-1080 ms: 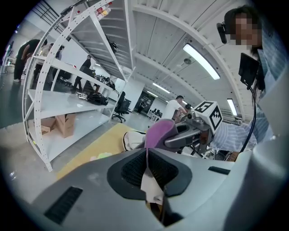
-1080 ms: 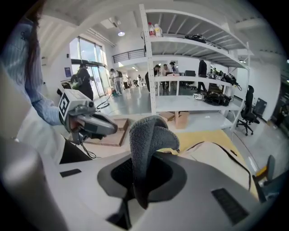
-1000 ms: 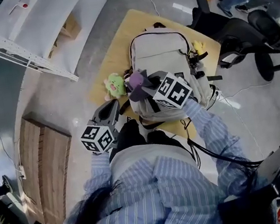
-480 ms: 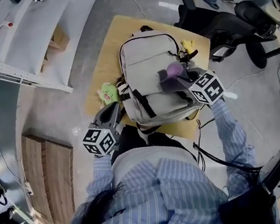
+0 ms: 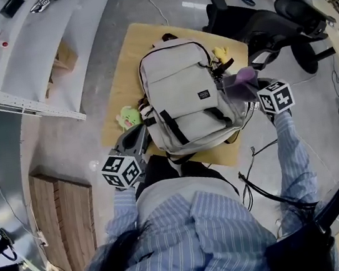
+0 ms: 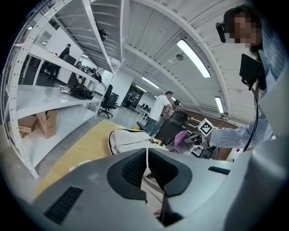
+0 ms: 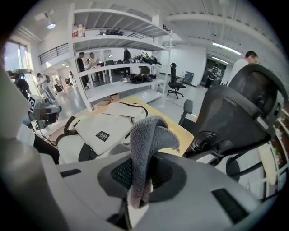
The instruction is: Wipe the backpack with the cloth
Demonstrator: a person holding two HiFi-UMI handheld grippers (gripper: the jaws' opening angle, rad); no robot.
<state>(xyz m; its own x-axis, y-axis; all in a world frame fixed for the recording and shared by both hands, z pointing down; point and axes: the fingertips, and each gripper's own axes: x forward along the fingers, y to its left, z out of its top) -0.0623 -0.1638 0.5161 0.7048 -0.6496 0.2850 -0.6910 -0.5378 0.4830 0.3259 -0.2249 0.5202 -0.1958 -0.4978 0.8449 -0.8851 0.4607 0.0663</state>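
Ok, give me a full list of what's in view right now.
backpack: one, light grey, lying flat on the table
table: one, pale wood, under the backpack
cloth: one, purple-grey, at the backpack's right edge
green toy: one, left of the backpack
yellow toy: one, at the backpack's upper right
office chairs: at least two, black, beyond the table
shelving: white, far left
people: several, in the background
left gripper: shut, empty, at the backpack's near left corner
right gripper: shut on the cloth
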